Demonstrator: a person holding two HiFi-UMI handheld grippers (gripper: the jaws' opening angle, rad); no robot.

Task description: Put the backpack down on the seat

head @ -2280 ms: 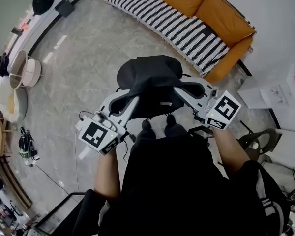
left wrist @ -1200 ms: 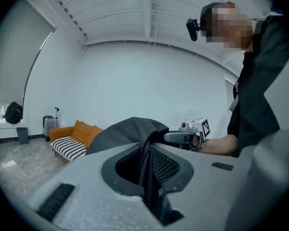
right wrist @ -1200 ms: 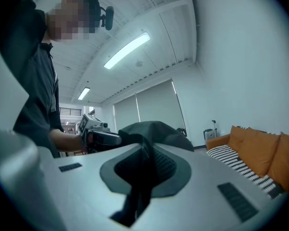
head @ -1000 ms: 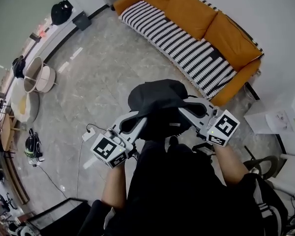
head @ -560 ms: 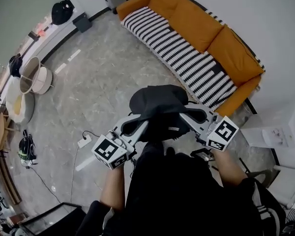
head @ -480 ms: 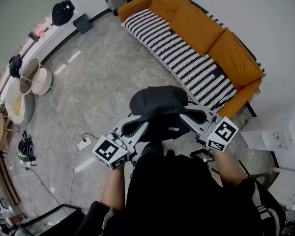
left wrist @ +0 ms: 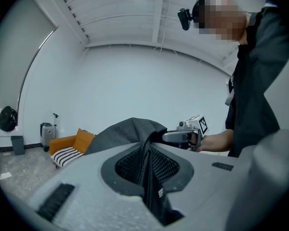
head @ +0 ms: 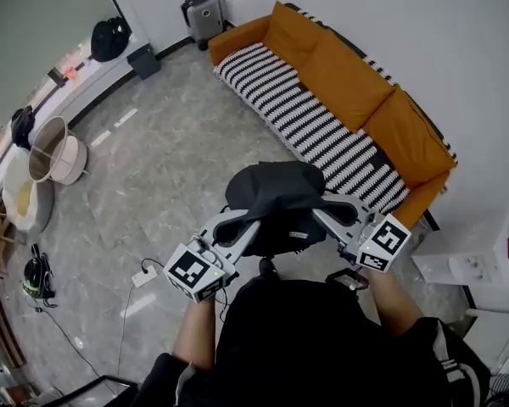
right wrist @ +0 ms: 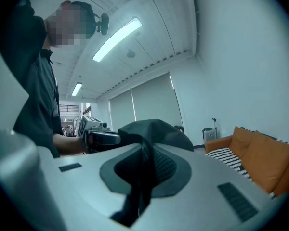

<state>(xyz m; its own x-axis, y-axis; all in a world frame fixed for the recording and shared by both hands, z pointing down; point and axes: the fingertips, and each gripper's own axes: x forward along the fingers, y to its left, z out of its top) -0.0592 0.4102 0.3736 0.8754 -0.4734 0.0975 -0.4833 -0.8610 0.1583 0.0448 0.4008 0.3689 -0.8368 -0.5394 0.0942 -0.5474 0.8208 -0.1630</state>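
A black backpack [head: 271, 195] hangs in the air over the grey floor, held from both sides. My left gripper [head: 253, 220] is shut on a strap at its left side, and the strap [left wrist: 148, 177] runs down between the jaws. My right gripper [head: 314, 213] is shut on a strap [right wrist: 143, 174] at the other side. The two grippers face each other, so the right gripper [left wrist: 185, 136] shows in the left gripper view and the left gripper [right wrist: 99, 136] in the right gripper view. An orange sofa [head: 356, 75] with a black-and-white striped seat cover [head: 305, 117] stands just beyond the backpack.
A small suitcase [head: 202, 13] stands at the sofa's far end, with a black bag [head: 108, 36] by the wall. A round tub [head: 55, 151] sits at the left. A power strip with a cable [head: 144, 274] lies on the floor. A white cabinet [head: 483, 270] is at the right.
The person has walked on with the backpack towards the sofa, which now lies closer and fuller in the head view. Both grippers keep their hold.
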